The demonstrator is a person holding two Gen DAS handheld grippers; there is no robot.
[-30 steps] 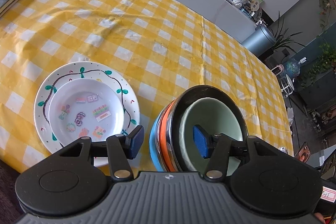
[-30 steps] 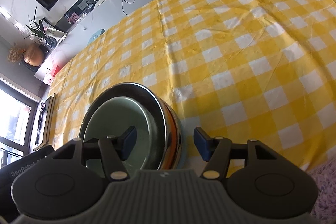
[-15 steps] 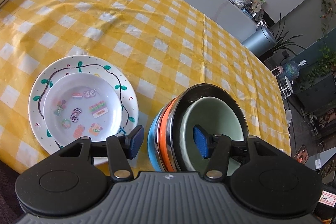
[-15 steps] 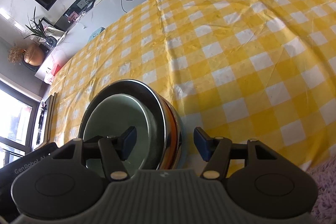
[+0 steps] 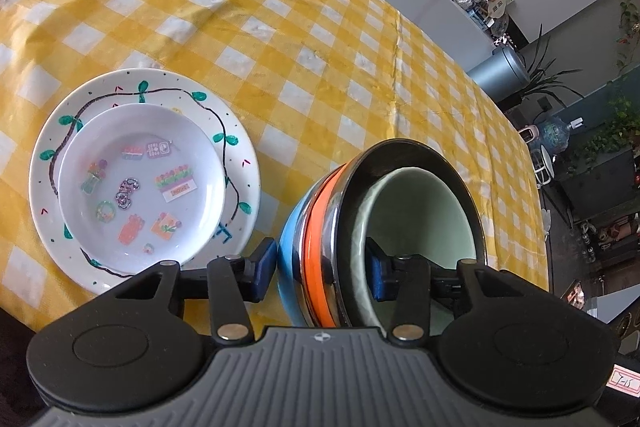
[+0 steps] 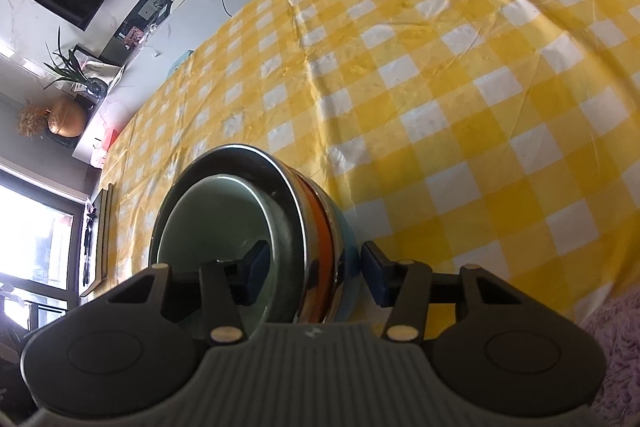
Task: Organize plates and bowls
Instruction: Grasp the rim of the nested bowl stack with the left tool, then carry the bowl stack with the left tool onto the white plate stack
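1. Nearly sorted, by the look of it: small white plate stacked on vine-painted plate, left of the bowl stack on the table; nothing loose seen.
2. Left hand-held gripper and right hand-held gripper spread wide, straddling opposite rims of the nested bowls, gripping nothing.
3. Versus a second ago: closer in, jaws unchanged.
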